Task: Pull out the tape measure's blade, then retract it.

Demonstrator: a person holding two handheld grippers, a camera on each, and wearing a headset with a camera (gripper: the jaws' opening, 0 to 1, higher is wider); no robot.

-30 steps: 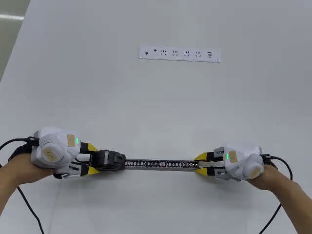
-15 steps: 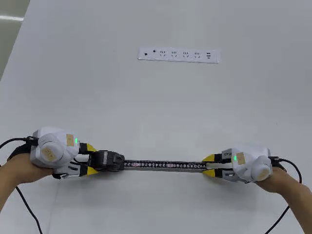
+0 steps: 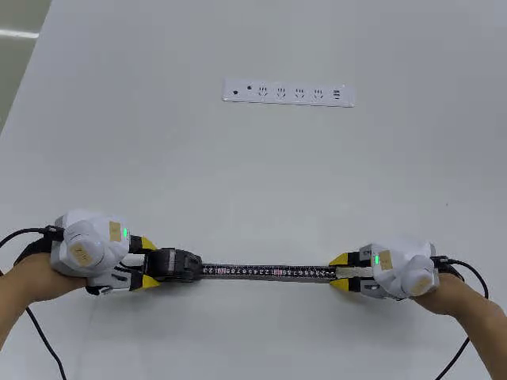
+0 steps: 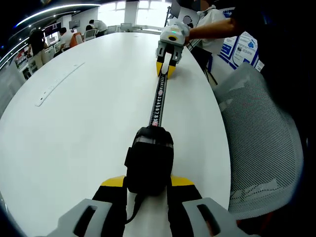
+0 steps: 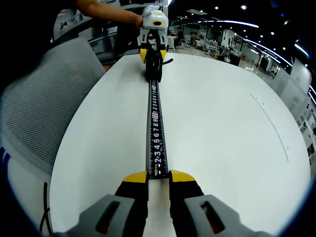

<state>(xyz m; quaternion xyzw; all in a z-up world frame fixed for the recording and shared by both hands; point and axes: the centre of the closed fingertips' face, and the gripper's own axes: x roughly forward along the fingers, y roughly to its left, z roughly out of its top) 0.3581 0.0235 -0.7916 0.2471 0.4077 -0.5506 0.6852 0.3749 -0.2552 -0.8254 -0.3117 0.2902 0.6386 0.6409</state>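
Bright, even light comes down from overhead onto the white table (image 3: pixel 253 174); thin soft shadows hug the tape measure (image 3: pixel 178 264) and its blade (image 3: pixel 265 271). In both gripper views the table's edge bows (fisheye), and beyond the table the room is dim, ceiling lights (image 5: pixel 237 22) smeared into curved streaks.

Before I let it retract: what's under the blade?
Bare table under the blade along its exposed span. The tip is hidden between the right gripper's jaws, the root inside the case.
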